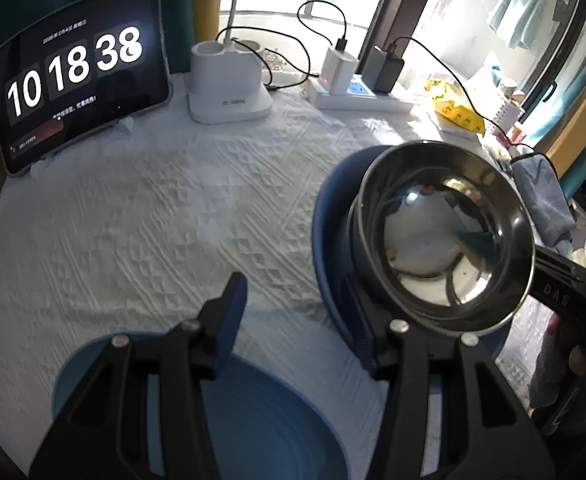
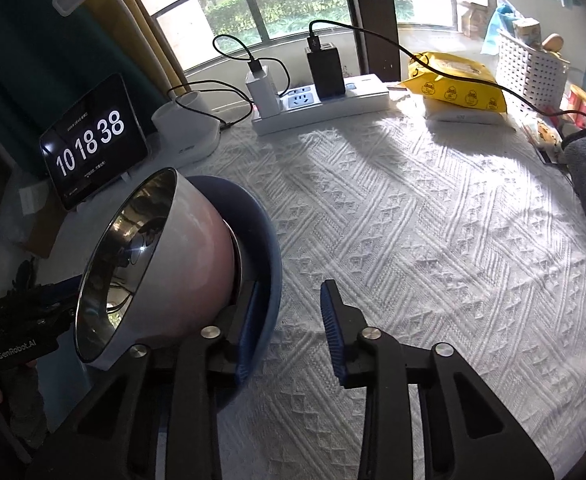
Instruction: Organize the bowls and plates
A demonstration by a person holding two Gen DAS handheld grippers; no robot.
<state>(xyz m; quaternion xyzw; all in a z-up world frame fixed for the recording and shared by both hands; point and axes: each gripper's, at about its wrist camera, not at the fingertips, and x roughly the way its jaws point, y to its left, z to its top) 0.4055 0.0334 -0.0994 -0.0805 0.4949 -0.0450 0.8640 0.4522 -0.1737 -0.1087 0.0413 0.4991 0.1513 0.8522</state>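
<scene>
Under both claws, the white-clothed desk (image 1: 133,220) is carrying everything.

Between the claws, a blue plate (image 1: 325,216) is lying flat with a steel bowl (image 1: 445,232) sitting in it.

- **Left claw** (image 1: 293,308): standing spread. Its right finger is at the plate's near rim and its left finger is well clear. It is pinching nothing.
- **Right claw** (image 2: 289,292): also standing spread. Its left finger is lying against the plate's rim beside the bowl, with bare cloth showing in the gap. No grip seen.
- **Second blue plate** (image 1: 253,420): ridged, lying directly beneath the left claw.

**Handling guess**
- The plates are looking rigid and moderately heavy, and possibly breakable. The safest hold is looking like a pinch across the rim edge.
- The bowl is looking light, stiff and slick, polished inside and pinkish outside. It is probably sitting loose, so it is likely to slide if the plate tilts.
- Lifting the bowl off by its thin lip first is seeming wiser.
</scene>
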